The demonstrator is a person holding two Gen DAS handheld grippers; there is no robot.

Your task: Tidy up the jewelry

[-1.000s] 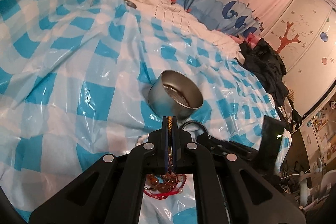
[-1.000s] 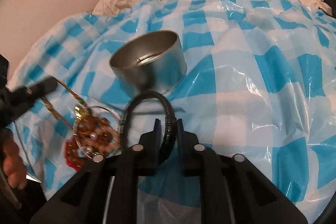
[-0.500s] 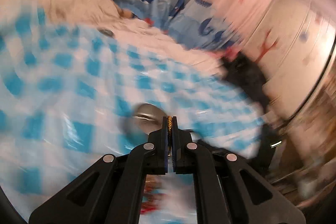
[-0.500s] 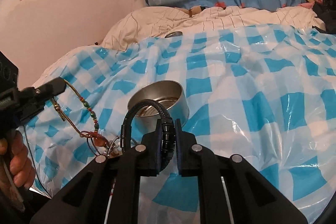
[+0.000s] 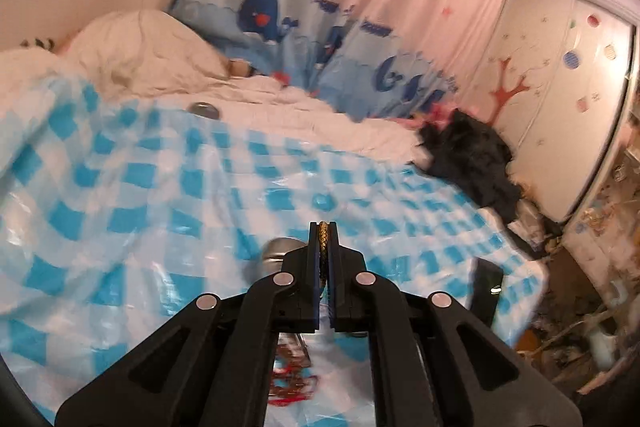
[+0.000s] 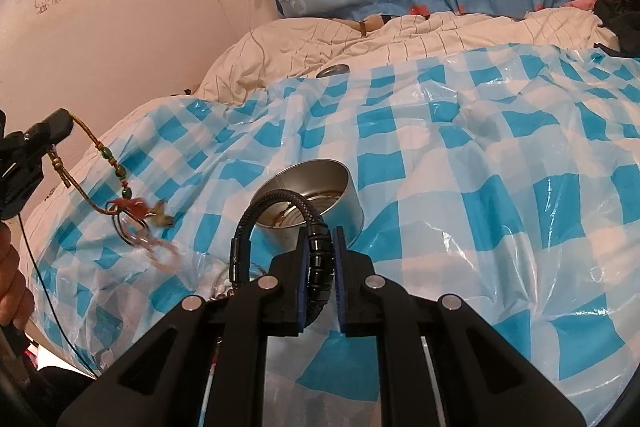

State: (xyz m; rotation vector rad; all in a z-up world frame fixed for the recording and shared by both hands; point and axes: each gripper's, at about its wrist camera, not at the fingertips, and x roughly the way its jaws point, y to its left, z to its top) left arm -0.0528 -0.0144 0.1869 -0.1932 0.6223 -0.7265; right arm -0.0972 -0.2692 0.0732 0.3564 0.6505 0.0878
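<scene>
Your right gripper (image 6: 322, 263) is clamped on one black bracelet (image 6: 320, 259), a stiff braided cord with a run of glossy ribbed barrel beads pinched between the blue pads; the rest of it arches up and to the left of the fingers in a smooth loop. Just beyond the fingertips sits one round metal tin (image 6: 320, 191), brushed silver, open-topped, with something brownish lying in its bottom. Your left gripper (image 5: 325, 255) is pressed tight on one thin golden woven cord (image 5: 325, 241), seen edge-on between the pads. From the right camera that same cord (image 6: 94, 139) hangs down from the left gripper (image 6: 60, 123), strung with small green beads and ending in a reddish charm cluster (image 6: 140, 209) that swings clear above the sheet, blurred. Your hand (image 6: 12, 287) shows at the left edge below it. Under both grippers spreads one glossy, crinkled plastic sheet (image 6: 500, 167) in blue and white checks, laid over a cream quilt (image 6: 304, 43). Below your left fingers a heap of red and brown beaded pieces (image 5: 292, 383) lies on the sheet, too blurred to count. One small flat metal lid (image 6: 333, 70) rests far ahead, at the sheet's back edge.
</scene>
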